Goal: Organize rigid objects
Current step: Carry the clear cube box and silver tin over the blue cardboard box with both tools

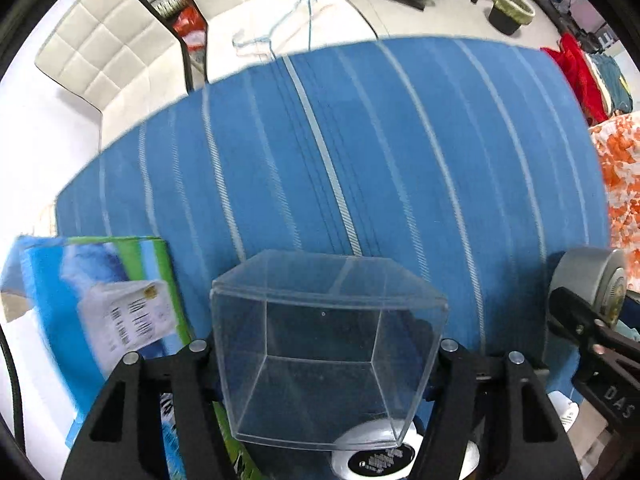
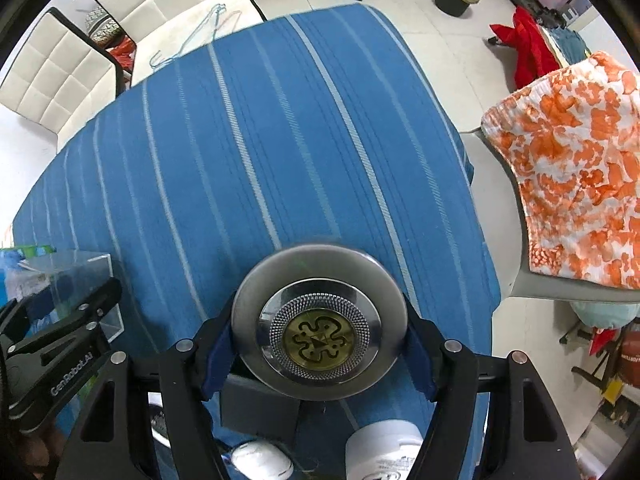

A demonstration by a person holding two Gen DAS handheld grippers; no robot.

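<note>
Clear plastic box: clamped between the jaws of the left hand-held gripper, lifted over the near bench. Round metal tin: pinched likewise in the right hand-held gripper, apparently both carried for sorting. Green-blue carton near left.

Blue striped tablecloth, white quilted chairs, pale tiled floor

Black angular gripper frames, silver round screws; right fingers blue-padded; white "GenRobot.AI" lettering on left.
</note>
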